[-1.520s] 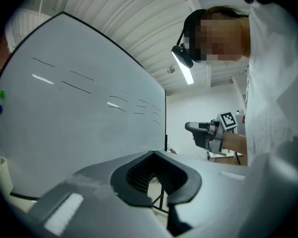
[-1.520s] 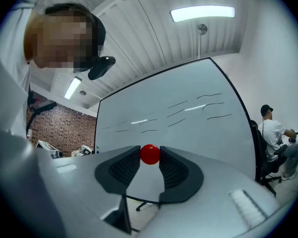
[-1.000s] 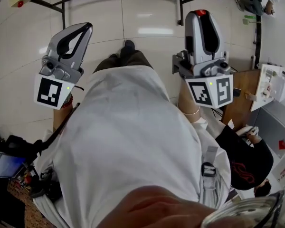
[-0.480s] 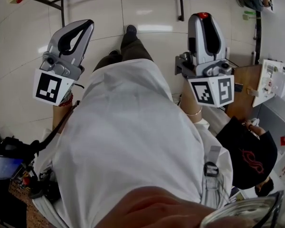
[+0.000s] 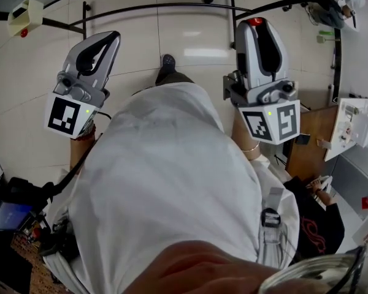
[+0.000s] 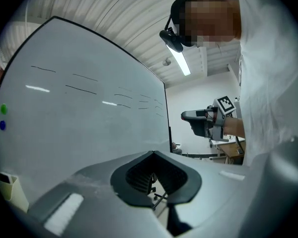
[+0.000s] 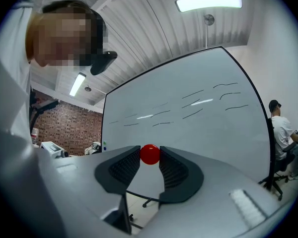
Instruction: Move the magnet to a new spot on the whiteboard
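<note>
Right gripper view: my right gripper pinches the magnet, apparently off the whiteboard; placing remains. Left gripper closed, empty.

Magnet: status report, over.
Right gripper shut on red magnet. Left gripper shut, empty. Whiteboard ahead, nothing in the way.
</note>
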Tool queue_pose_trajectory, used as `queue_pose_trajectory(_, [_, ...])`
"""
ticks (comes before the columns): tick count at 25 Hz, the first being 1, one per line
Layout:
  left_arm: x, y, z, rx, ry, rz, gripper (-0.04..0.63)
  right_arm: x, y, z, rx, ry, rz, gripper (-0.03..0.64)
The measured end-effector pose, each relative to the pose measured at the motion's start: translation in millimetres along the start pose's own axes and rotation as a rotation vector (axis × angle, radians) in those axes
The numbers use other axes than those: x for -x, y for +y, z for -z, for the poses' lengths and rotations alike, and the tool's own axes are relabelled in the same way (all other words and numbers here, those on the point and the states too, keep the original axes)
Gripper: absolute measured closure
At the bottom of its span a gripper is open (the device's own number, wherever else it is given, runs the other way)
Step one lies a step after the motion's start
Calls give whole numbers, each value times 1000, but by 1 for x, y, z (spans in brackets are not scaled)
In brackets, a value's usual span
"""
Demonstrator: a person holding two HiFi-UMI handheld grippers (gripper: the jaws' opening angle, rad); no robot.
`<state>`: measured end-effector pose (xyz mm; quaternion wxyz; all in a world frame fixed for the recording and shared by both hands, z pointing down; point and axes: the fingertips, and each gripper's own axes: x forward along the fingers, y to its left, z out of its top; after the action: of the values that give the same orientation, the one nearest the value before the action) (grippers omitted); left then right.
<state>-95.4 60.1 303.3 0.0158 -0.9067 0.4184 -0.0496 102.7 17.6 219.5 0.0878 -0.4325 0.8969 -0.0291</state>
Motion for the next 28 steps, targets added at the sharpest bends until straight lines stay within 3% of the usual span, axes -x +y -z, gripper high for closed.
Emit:
queue_pose_trajectory(8, [-103, 10, -26, -21, -30, 1, 594, -34, -80, -8, 30, -10, -23, 494])
queue_pose_trajectory(13, [-131, 12, -21, -29, 4, 0, 594, -45, -111, 7, 26, 30, -33, 494])
queue_pose_trajectory(19, [-160, 21, -29, -34, 36, -1, 594, -54, -140, 6, 30, 25, 13, 494])
queue_pose_trajectory(25, [-164, 17, -27, -12, -15, 93, 594, -74, -127, 0, 57, -8, 54, 494])
queue_pose_trajectory(28, [-167, 28, -23, 58, -37, 161, 594, -91, -125, -13, 98, -13, 67, 494])
